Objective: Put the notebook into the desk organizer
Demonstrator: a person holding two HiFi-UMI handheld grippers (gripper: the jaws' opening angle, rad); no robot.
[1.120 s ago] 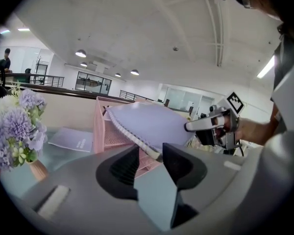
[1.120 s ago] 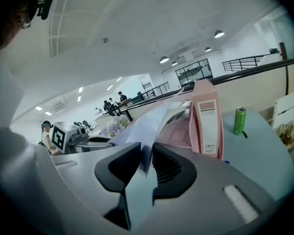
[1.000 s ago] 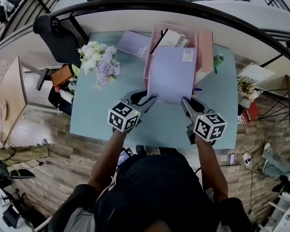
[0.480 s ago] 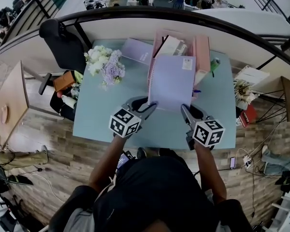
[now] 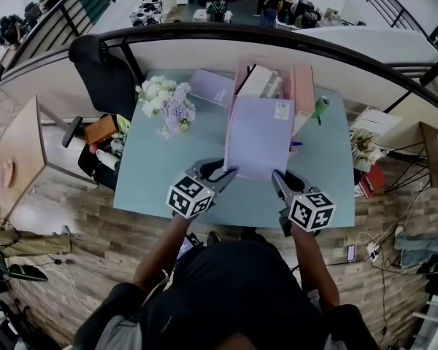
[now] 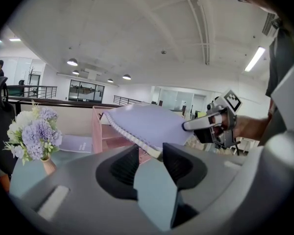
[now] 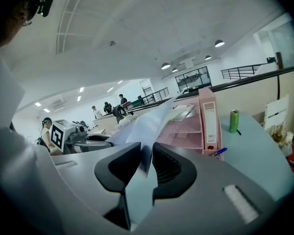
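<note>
At centre frame we pinch the notebook (image 5: 259, 138) by its near corners, left gripper (image 5: 226, 172) and right gripper (image 5: 277, 175) alike, its long axis pointing up-frame toward the desk organizer (image 5: 302, 82).

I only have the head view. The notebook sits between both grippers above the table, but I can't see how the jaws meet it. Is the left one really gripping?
Observer: Yes. In the left gripper view, the left gripper has its jaws closed on the notebook, at the near corner of its spiral-bound edge.
Operator: And the right one?
Observer: The right gripper pinches the other near corner, with a thin edge between its jaws.
Operator: Which way does the desk organizer open?
Observer: The right gripper view shows the desk organizer has stacked pink mesh shelves, open toward you.
</note>
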